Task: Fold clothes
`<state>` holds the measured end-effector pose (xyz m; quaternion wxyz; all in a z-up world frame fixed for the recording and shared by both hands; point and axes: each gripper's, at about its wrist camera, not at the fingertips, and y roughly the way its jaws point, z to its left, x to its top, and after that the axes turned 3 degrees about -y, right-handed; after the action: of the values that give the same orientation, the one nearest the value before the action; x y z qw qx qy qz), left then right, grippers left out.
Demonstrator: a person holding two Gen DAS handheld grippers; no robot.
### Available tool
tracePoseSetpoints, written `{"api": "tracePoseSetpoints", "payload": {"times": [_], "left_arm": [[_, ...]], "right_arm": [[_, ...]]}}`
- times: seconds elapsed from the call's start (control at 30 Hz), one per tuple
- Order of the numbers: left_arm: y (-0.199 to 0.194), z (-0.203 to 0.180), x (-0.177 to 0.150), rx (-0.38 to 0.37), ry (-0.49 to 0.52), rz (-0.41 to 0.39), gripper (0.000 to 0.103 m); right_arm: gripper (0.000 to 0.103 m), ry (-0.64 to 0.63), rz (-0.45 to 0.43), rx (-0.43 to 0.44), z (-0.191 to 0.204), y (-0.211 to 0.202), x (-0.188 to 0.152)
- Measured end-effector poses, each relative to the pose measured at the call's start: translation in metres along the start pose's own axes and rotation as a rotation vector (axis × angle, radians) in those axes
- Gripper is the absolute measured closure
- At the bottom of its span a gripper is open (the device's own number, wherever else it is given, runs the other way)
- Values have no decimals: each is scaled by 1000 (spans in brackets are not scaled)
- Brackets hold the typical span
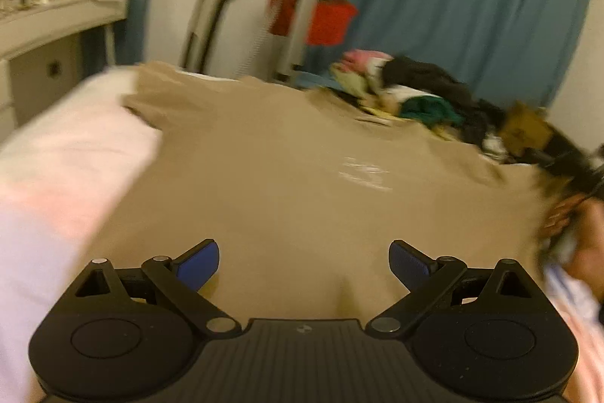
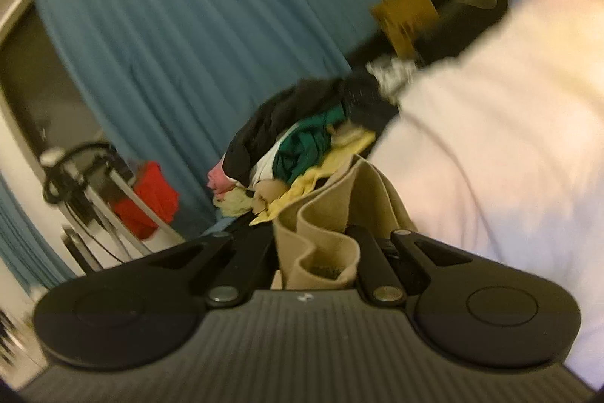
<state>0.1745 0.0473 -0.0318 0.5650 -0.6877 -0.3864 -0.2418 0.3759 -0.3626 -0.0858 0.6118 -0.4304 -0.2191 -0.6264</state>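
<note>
A tan shirt (image 1: 271, 153) lies spread flat on the white bed (image 1: 56, 176), with a small white print near its middle. My left gripper (image 1: 304, 265) is open and empty, just above the shirt's near edge. My right gripper (image 2: 317, 248) is shut on a bunched fold of the same tan shirt (image 2: 324, 214), which rises between its fingers. In the left wrist view the right gripper and the hand holding it (image 1: 573, 214) show blurred at the shirt's right edge.
A pile of mixed clothes (image 1: 415, 93), black, green, yellow and pink, lies at the bed's far right and shows in the right wrist view too (image 2: 302, 146). Blue curtains (image 1: 472, 6), a metal stand with a red cloth (image 1: 317, 17) and a white shelf (image 1: 56, 21) stand behind.
</note>
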Motion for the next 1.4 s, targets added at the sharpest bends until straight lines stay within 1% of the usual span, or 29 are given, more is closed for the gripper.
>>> {"api": "tracePoseSetpoints", "payload": {"times": [0.07, 0.17, 0.33, 0.4, 0.47, 0.6, 0.7, 0.73, 0.83, 0.87, 0.9, 0.93, 0.97, 1.0, 1.03, 1.07, 1.2, 1.4], "left_arm": [[-13, 12, 6, 12, -25, -9, 5], [-33, 29, 15, 30, -53, -30, 5], [-53, 61, 25, 86, -123, -34, 5], [-53, 73, 27, 102, -157, -18, 5], [-47, 85, 27, 125, -186, 2, 5], [-25, 104, 25, 167, -248, 77, 5], [-10, 112, 26, 197, -268, 93, 5], [-6, 113, 26, 202, -268, 95, 5], [6, 112, 25, 210, -271, 108, 5], [9, 111, 25, 211, -270, 112, 5], [11, 109, 24, 211, -263, 115, 5], [12, 107, 23, 210, -253, 117, 5], [13, 105, 23, 208, -243, 118, 5], [14, 102, 23, 204, -231, 115, 5], [12, 99, 23, 203, -220, 109, 5], [10, 96, 22, 201, -208, 102, 5], [-3, 84, 20, 191, -164, 74, 5], [-33, 60, 10, 133, -79, 43, 5]], "right_arm": [[99, -107, -22, -19, 27, -11, 12], [99, -270, -60, -29, 83, -28, 3], [98, -540, -124, -45, 177, -56, -13], [98, -655, -121, -25, 213, -47, -39], [98, -710, -86, 0, 233, -36, -69], [98, -814, -12, 51, 273, -12, -131], [98, -884, 51, 80, 298, 6, -174], [98, -893, 79, 83, 301, 12, -182], [97, -885, 172, 116, 302, 22, -194], [95, -875, 215, 131, 303, 26, -193], [81, -864, 258, 147, 304, 29, -192], [68, -837, 281, 177, 305, 26, -188], [36, -808, 302, 208, 306, 23, -184], [11, -779, 323, 238, 307, 20, -180], [10, -745, 322, 273, 304, 8, -172], [11, -710, 318, 307, 301, -4, -164], [11, -657, 304, 300, 264, -79, -143], [11, -580, 283, 284, 207, -193, -112]]}}
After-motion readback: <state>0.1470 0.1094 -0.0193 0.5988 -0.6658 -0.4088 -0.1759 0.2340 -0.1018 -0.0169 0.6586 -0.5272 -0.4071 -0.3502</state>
